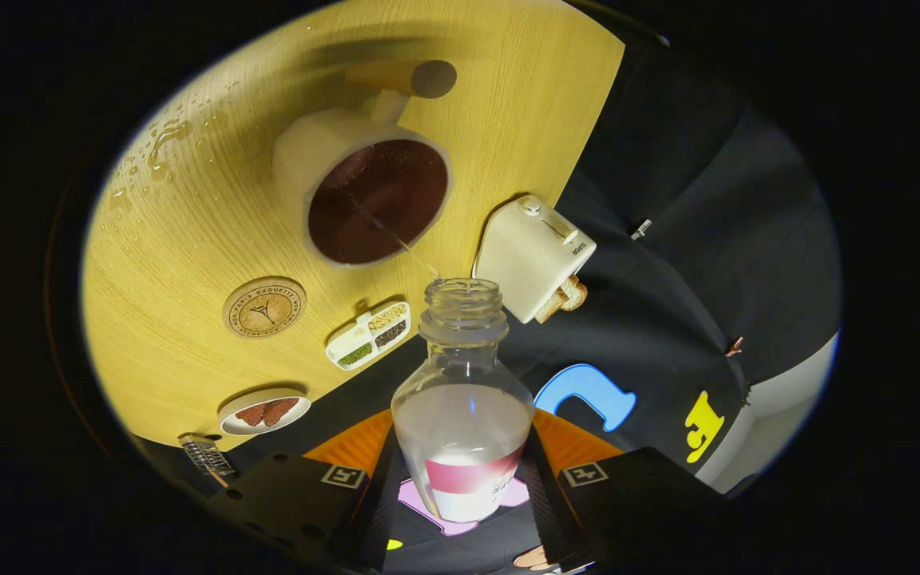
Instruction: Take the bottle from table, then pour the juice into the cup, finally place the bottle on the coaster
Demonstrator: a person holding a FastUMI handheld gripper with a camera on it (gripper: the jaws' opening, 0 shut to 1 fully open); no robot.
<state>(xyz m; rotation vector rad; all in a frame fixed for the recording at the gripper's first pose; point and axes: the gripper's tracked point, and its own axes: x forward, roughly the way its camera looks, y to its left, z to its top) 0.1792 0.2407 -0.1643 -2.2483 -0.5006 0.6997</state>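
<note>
gripper (464,479): fingers clamped on the bottle (462,399), which fills the gap between them
12 o'clock: bottle mouth just short of the cup (364,196); thin stream of liquid spans the gap
1 o'clock: toaster (533,255) close beside the bottle neck, narrow passage
10 o'clock: compartment dish (369,334), coaster (264,307) beyond it, bare table (172,263) between
9 o'clock: small plate (263,411) at the table edge
far table: water droplets (160,144), otherwise open wood

One bottle (462,399), one cup (364,192), one coaster (264,307), one toaster (533,257), one divided dish (369,335), one plate (263,411); one gripper (460,487), two fingers clamping bottle.
</note>
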